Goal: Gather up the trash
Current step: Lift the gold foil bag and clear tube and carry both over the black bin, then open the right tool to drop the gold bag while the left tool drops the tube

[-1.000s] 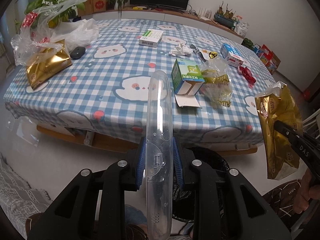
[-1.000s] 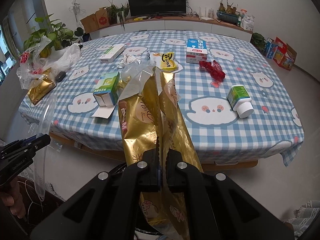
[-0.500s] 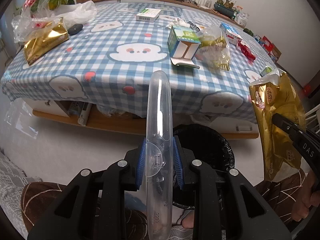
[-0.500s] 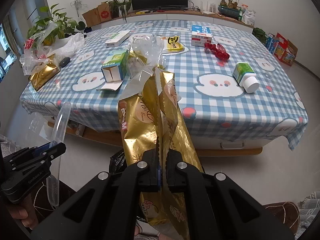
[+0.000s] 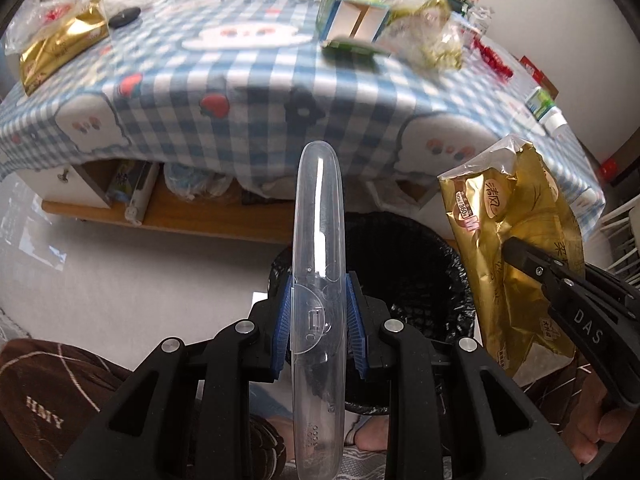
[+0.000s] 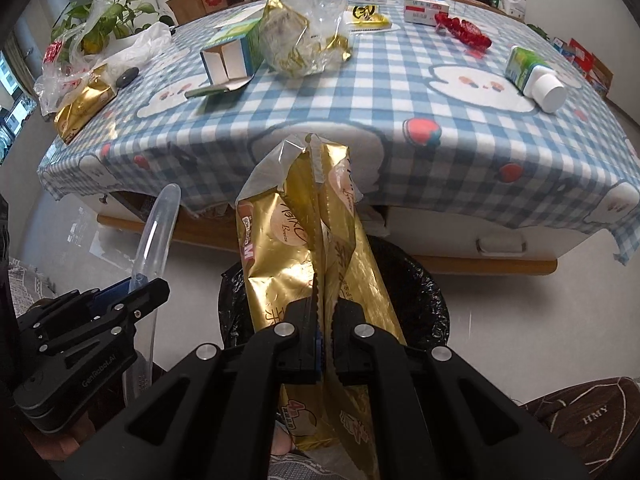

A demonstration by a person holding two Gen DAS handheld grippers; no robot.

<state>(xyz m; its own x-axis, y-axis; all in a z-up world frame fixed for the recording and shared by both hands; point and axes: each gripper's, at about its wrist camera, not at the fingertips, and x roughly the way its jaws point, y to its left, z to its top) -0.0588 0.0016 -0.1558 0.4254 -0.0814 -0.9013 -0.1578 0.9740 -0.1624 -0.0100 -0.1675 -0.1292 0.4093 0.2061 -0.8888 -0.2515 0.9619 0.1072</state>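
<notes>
Over black-lined bin (image 5: 404, 280), 6 o'clock of table (image 6: 360, 112): left gripper (image 5: 318, 316) pinching clear plastic case (image 5: 316, 240); right gripper (image 6: 322, 344) clamped on gold wrapper (image 6: 288, 248). Undropped; green carton (image 6: 232, 54), bottle (image 6: 536, 76), red wrapper (image 6: 464, 32) left.

both wrist views steeply down over bin (image 5: 404, 280)

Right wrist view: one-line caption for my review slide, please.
Right claw shut on a gold wrapper above the black-lined trash bin, with the littered checked table beyond.
</notes>
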